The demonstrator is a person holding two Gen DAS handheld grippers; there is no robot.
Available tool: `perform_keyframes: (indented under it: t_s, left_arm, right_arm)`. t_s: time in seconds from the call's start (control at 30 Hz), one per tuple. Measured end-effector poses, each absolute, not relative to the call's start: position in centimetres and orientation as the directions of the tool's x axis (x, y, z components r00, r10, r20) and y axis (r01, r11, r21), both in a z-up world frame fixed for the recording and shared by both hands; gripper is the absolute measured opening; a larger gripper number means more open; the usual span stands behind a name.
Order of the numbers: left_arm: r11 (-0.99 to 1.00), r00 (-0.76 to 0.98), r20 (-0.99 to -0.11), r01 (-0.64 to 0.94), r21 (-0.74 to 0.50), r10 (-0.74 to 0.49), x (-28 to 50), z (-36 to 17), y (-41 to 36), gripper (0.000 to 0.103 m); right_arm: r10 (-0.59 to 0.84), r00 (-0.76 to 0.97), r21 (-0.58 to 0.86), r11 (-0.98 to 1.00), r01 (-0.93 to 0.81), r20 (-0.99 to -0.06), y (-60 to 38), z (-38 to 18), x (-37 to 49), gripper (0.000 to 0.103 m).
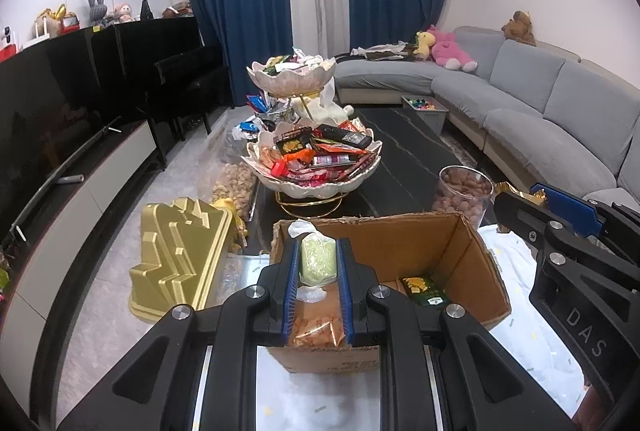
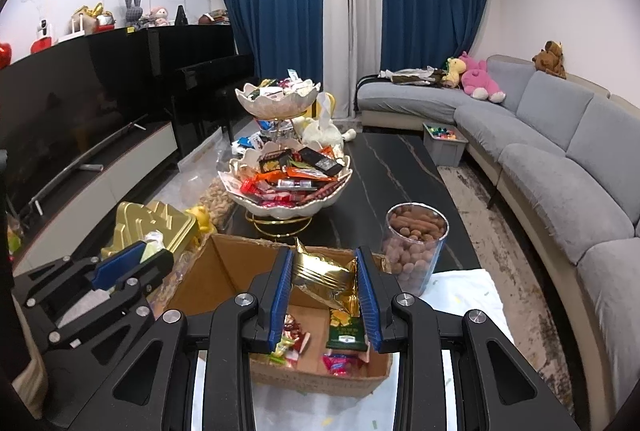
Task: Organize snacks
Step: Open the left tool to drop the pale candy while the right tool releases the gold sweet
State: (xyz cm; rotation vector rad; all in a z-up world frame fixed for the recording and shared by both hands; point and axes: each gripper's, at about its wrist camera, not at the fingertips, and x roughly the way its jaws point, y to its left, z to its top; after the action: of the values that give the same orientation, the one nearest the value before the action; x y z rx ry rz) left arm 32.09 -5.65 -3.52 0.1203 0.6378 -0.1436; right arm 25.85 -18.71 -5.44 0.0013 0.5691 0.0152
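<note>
My left gripper (image 1: 318, 245) is shut on a pale green wrapped snack (image 1: 318, 257), held over the left end of an open cardboard box (image 1: 400, 235). My right gripper (image 2: 324, 263) is shut on a crinkled gold foil packet (image 2: 324, 273), held over the same box (image 2: 224, 267). Loose snacks lie in the box: a green and gold packet (image 2: 346, 329), pink and red candies (image 2: 340, 363). A two-tier shell-shaped snack stand (image 2: 280, 207) piled with wrapped snacks stands beyond the box on the dark table. The left gripper also shows in the right wrist view (image 2: 132, 263), the right one in the left wrist view (image 1: 520, 207).
A clear jar of brown nuts (image 2: 414, 247) stands right of the box. A gold moulded tray (image 1: 180, 255) and a bag of nuts (image 1: 236, 183) lie left. A grey sofa (image 2: 560, 159) runs along the right, a TV cabinet (image 1: 80, 191) along the left.
</note>
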Motion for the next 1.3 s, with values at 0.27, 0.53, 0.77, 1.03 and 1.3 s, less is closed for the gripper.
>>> perform_keyframes:
  t_s: [0.27, 0.53, 0.77, 1.03, 1.3]
  left_arm:
    - [0.981, 0.781, -0.615, 0.185, 0.062, -0.109, 34.3, -5.0, -6.2, 0.019]
    - [0.981, 0.755, -0.646, 0.19, 0.05, -0.113, 36.0, -6.8, -5.8, 0.019]
    - [0.977, 0.731, -0.671, 0.208, 0.045, -0.124, 36.8, -8.0, -6.1, 0.02]
    - [0.97, 0.726, -0.674, 0.236, 0.052, -0.14, 36.8, -8.2, -6.2, 0.042]
    - [0.974, 0.756, -0.647, 0.206, 0.095, -0.097, 35.9, -7.1, -5.8, 0.07]
  right_arm:
    - [0.012, 0.832, -0.002, 1.0, -0.015, -0.555, -18.6, -6.1, 27.9, 0.033]
    - [0.007, 0.81, -0.006, 1.0, -0.013, -0.587, -18.4, -7.8, 29.5, 0.033]
    - [0.018, 0.77, 0.005, 1.0, -0.02, -0.638, -18.6, -9.8, 30.8, 0.033]
    - [0.031, 0.764, 0.003, 0.999, -0.038, -0.644, -18.9, -10.2, 30.9, 0.035]
    - [0.011, 0.782, -0.003, 1.0, -0.017, -0.623, -19.1, -8.8, 30.2, 0.077]
